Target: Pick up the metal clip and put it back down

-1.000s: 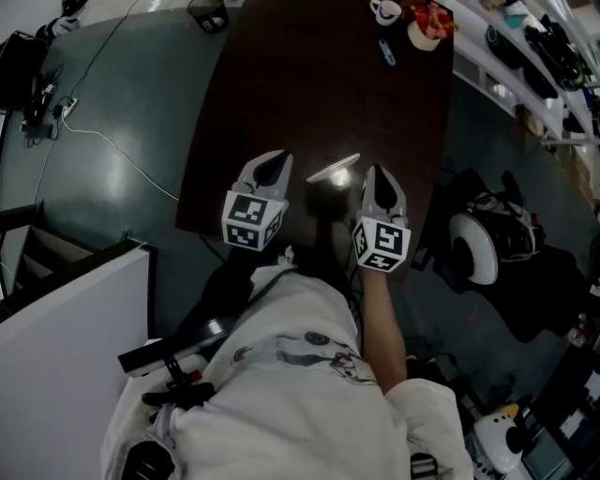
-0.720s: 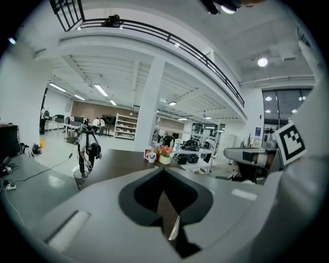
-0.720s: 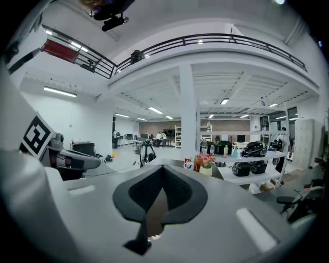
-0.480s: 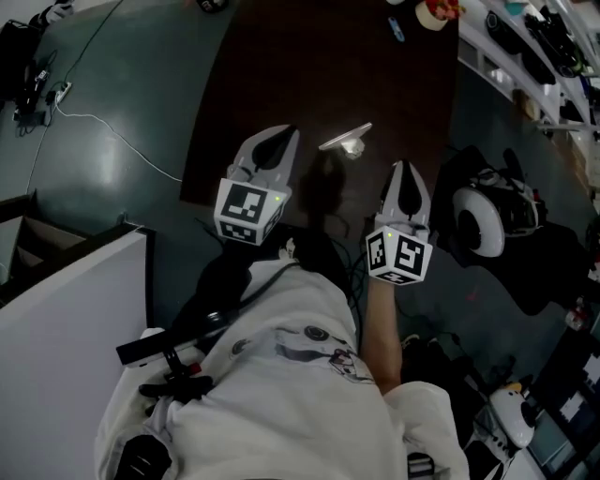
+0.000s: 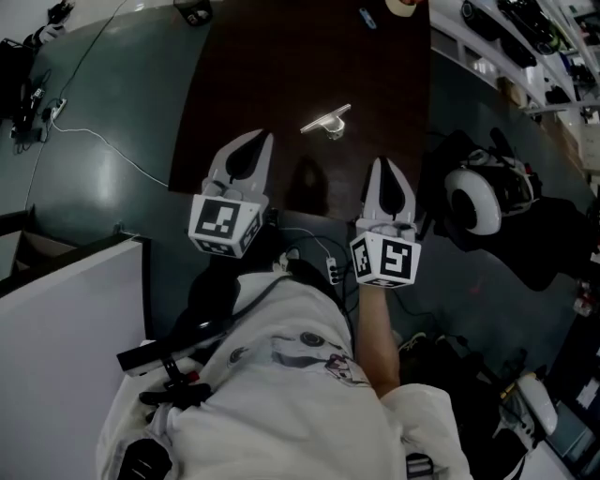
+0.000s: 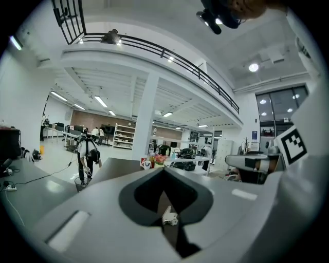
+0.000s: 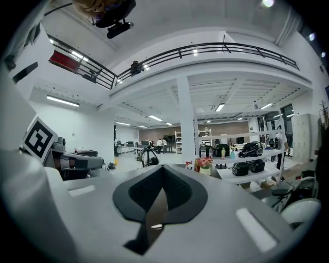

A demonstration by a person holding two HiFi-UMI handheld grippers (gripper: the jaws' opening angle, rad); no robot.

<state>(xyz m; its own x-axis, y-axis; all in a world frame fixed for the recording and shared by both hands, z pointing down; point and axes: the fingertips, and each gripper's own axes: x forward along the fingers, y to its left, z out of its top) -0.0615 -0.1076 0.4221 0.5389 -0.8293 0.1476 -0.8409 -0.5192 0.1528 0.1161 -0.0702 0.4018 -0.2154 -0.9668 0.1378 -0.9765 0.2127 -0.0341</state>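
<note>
The metal clip [image 5: 326, 122] lies on the dark brown table [image 5: 281, 66], a little way in from its near edge. Neither gripper touches it. My left gripper [image 5: 257, 141] hovers at the table's near edge, left of and nearer than the clip, jaws shut and empty. My right gripper [image 5: 383, 166] is off to the clip's right and nearer to me, over the table's edge, also shut and empty. In the left gripper view the clip [image 6: 169, 217] shows small through the cut-out behind the shut tips [image 6: 163, 172]. In the right gripper view the clip [image 7: 156, 226] is only a pale sliver.
A small blue object [image 5: 367, 17] and a pot [image 5: 403, 5] sit at the table's far end. A white cable [image 5: 94, 131] runs across the grey floor at left. A white round device [image 5: 469, 199] and dark bags lie right of the table. A white partition [image 5: 66, 347] stands near left.
Both grippers have drawn back from beside the clip toward the table's near edge. The clip stays on the table, now farther ahead of them.
</note>
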